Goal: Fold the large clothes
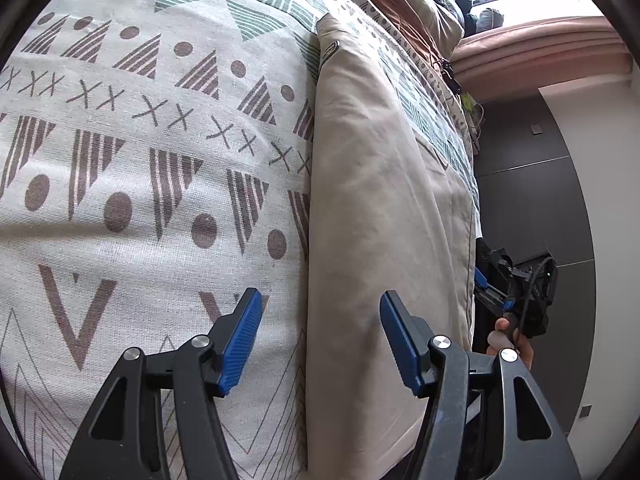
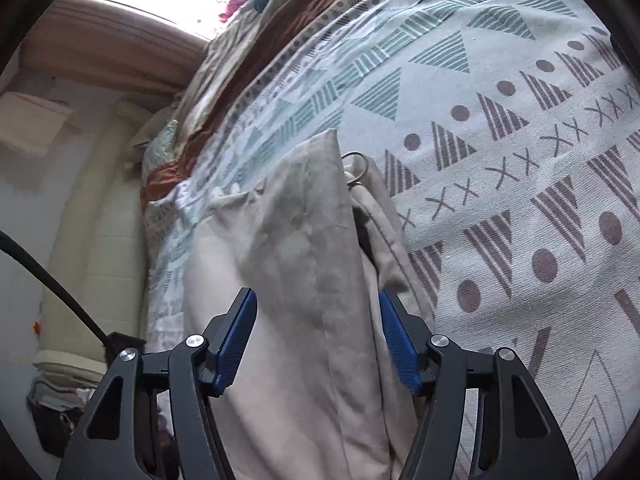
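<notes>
Trousers: we saw the beige trousers (image 1: 384,200) folded into a long strip on the patterned bedspread (image 1: 140,140), running from 6 toward 12 o'clock.
Left gripper (image 1: 320,336): jaws wide apart, holding nothing, just above the strip's left edge.
Right gripper (image 2: 318,336): also spread wide, empty, straddling the trousers (image 2: 300,260).
Metal ring (image 2: 358,166): at the strip's far end.

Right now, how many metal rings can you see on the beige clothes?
1. The metal ring sits at the far top edge of the folded beige garment, beyond the right gripper's open fingers. More may hide in the folds.
</notes>
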Motion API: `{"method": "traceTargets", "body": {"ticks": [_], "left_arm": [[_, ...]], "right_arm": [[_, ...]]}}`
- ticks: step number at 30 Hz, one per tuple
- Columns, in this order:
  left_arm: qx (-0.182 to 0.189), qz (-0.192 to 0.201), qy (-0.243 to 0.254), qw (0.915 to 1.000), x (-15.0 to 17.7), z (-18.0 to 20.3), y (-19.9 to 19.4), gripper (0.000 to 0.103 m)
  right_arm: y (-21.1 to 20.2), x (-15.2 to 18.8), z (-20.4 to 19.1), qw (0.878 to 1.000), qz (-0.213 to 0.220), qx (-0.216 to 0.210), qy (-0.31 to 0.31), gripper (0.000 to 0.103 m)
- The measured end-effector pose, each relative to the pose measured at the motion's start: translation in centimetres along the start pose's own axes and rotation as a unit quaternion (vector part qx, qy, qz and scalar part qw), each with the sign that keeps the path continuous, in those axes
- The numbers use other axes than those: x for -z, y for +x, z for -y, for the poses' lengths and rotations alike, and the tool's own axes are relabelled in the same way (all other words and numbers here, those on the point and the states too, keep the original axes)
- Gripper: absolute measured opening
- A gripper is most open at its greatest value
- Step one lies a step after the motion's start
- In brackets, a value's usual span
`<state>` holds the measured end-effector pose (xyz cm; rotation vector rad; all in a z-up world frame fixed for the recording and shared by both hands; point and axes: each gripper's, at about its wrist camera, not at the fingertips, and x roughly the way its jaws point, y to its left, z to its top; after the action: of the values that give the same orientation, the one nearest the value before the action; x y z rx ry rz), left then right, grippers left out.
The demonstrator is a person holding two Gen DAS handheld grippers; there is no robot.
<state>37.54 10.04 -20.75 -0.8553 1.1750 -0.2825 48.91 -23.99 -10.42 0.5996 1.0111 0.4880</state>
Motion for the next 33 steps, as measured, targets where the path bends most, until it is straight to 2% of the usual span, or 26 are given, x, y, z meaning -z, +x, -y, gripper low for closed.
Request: {"method": "traceTargets", "body": {"ticks": [4,8,13,14,16,19,22,26,29,33], "left_arm": [[0.001,-0.001,-0.002,1.0,0.1,-0.2,0.2,0.062],[-0.001,-0.003,-0.002,1.0,0.0,-0.4,0.3,0.062],[-0.007,0.001,-0.003,1.0,-0.6,-0.3,0.1,0.062],[-0.009,0.002,-0.003,1.0,-0.7,-0.3,0.0,0.062],[-0.012,0.005,-0.001,0.9999,-1.0,-0.2,0.0,0.062],[-0.017,0.007,0.001,0.9998,-1.4,0.0,0.1,0.062],[-0.019,0.009,0.006,0.9998,-1.7,0.5,0.3,0.062],[-0.019,0.01,0.017,0.9996,-2.2,1.5,0.7,0.062],[-0.021,0.012,0.021,0.9995,-2.8,1.9,1.0,0.062],[-0.029,0.012,0.024,0.9992,-3.6,2.3,1.8,0.062]], "right_arm": [[0.3,-0.5,1.0,1.0,-0.006,-0.03,0.008,0.061],[1.8,-1.1,1.2,0.999,-0.017,-0.028,-0.001,0.061],[4.8,-2.6,1.3,0.999,-0.038,-0.006,0.003,0.06],[5.3,-2.9,1.1,0.999,-0.042,-0.001,0.001,0.056],[6.0,-3.3,0.8,0.999,-0.047,0.019,-0.003,0.027],[6.2,-3.7,0.7,0.999,-0.038,0.033,-0.003,0.007],[5.0,-3.6,-1.0,0.999,-0.013,0.042,-0.025,0.003],[2.5,-2.9,-3.3,0.996,0.022,0.062,-0.059,0.002],[2.5,-2.5,-2.7,0.993,0.028,0.102,-0.059,0.002],[3.7,-2.0,-1.3,0.993,0.019,0.107,-0.037,0.003]]}}
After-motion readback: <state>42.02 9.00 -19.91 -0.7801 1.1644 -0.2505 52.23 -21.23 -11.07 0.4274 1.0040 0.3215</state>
